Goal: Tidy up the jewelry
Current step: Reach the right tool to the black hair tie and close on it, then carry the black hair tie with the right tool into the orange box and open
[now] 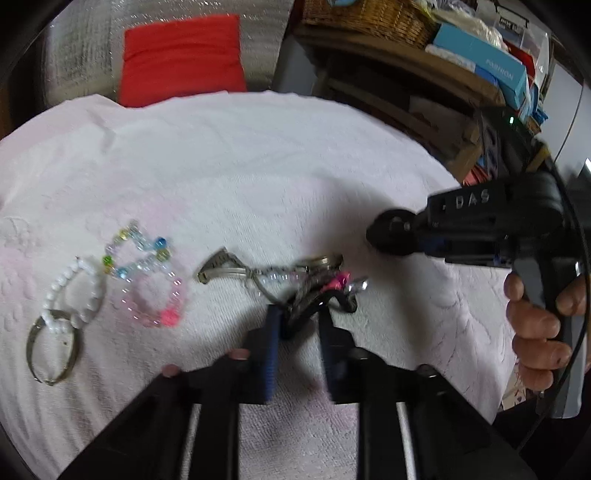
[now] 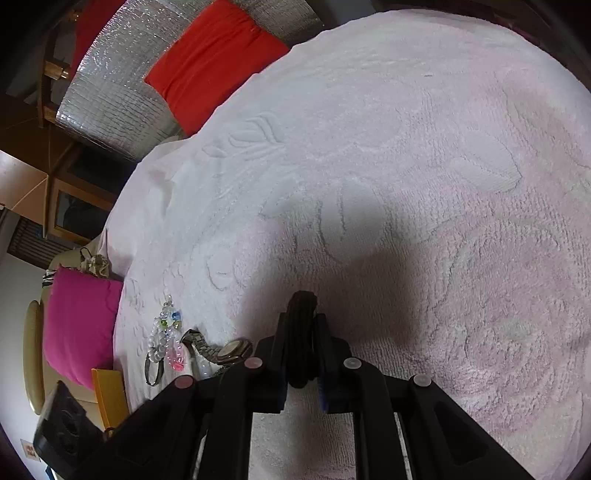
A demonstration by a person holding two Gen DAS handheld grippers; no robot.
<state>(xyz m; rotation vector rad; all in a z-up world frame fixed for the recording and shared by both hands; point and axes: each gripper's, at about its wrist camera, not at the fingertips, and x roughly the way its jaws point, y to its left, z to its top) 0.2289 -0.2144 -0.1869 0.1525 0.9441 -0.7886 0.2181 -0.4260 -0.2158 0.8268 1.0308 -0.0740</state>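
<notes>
Jewelry lies on a pale pink towel point(image 1: 258, 166). From the left: a white bead bracelet point(image 1: 74, 291) on a metal ring, a multicolour bead bracelet point(image 1: 140, 251), a pink bead bracelet point(image 1: 155, 299), and a metal watch point(image 1: 229, 269) running into a tangled pile point(image 1: 325, 280). My left gripper point(image 1: 297, 332) is shut on a dark strap point(image 1: 299, 314) at the pile's near edge; the picture is blurred there. My right gripper point(image 2: 301, 326) is shut on a black ribbed band point(image 2: 301, 306) over bare towel. In the left wrist view the right gripper point(image 1: 384, 232) hovers right of the pile.
A red cushion point(image 1: 181, 55) lies beyond the towel's far edge. Shelves with a wicker basket point(image 1: 369, 14) and boxes stand at the back right. A magenta cushion point(image 2: 81, 321) sits off the towel's left side. A hand point(image 1: 535, 321) holds the right gripper's handle.
</notes>
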